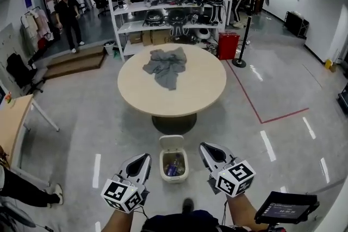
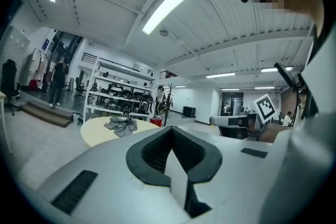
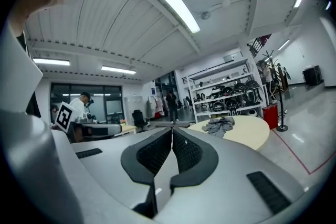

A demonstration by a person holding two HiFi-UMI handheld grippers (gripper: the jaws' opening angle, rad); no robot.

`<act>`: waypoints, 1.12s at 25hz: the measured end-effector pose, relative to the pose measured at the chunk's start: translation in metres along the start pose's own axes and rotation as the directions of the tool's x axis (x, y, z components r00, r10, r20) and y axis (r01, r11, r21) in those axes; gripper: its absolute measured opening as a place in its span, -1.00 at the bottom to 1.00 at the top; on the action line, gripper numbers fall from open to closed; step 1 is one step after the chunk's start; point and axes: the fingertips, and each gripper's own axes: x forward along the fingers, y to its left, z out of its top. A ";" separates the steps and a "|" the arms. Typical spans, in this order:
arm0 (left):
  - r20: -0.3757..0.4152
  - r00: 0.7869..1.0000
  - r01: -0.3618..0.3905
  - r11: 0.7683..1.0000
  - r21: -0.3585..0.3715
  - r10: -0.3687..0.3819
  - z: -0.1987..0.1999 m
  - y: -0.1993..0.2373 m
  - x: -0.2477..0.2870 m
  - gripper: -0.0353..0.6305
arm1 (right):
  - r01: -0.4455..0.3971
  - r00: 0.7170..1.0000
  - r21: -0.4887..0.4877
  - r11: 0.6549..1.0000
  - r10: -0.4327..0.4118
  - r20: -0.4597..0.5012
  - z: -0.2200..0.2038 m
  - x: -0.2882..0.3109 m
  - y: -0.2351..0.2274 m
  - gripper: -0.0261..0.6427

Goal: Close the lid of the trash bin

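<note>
Polished grey floor fills the head view. Left tool (image 1: pixel 143 158) and right tool (image 1: pixel 205 148), at lower centre, each have jaws pressed together on nothing. Between them in the frame, on the floor, stands the trash bin (image 1: pixel 174 167) with rubbish visible inside. Its lid (image 1: pixel 172 142) is raised at the upper edge, toward the round tabletop (image 1: pixel 182 99). Closing appears not yet begun. Next, one tool would need to reach the lid and tip it down over the opening.
</note>
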 end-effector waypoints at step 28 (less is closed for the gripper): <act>-0.313 0.949 -0.012 0.990 -0.138 -0.033 -0.152 0.230 0.239 -0.89 | 0.087 0.944 0.132 0.987 -0.040 -0.326 -0.163 0.268 -0.166 -0.89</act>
